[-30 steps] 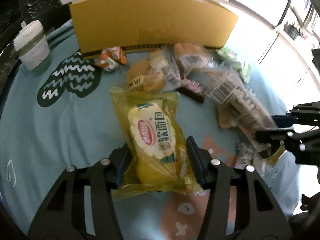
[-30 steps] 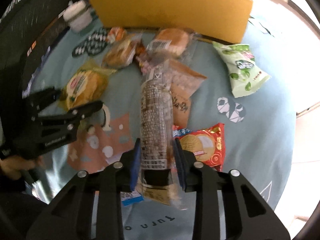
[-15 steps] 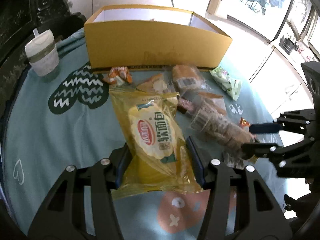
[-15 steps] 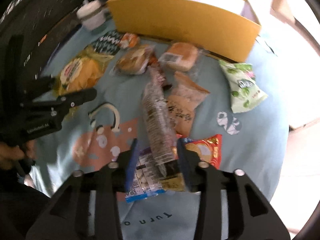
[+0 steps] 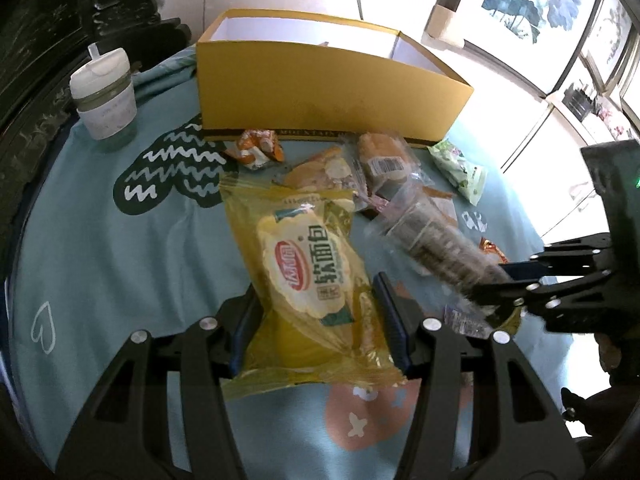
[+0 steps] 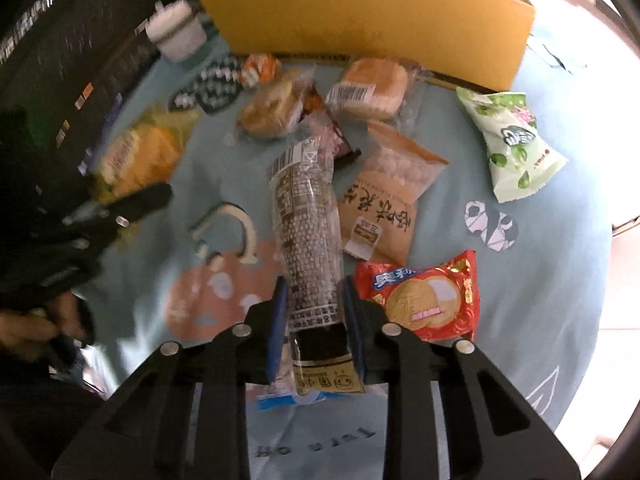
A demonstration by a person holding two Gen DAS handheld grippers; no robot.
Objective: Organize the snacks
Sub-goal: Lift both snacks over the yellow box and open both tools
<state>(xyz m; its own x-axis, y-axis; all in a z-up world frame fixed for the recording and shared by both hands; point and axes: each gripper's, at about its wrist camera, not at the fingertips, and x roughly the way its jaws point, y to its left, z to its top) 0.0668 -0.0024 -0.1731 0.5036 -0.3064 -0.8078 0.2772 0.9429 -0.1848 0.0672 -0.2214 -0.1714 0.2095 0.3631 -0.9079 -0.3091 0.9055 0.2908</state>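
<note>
The left gripper (image 5: 316, 322) pinched the yellow soft-bread bag (image 5: 308, 276) and the right gripper (image 6: 314, 326), just re-closed, pinched the clear cracker sleeve (image 6: 308, 240), both short of the yellow box (image 5: 328, 92), while several snacks lay on the tablecloth (image 5: 100, 240).

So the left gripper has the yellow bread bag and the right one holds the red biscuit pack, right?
Not quite. The right gripper holds the long clear cracker sleeve; the red biscuit pack lies beside it, as the right wrist view shows. The left gripper does hold the yellow bread bag.
</note>
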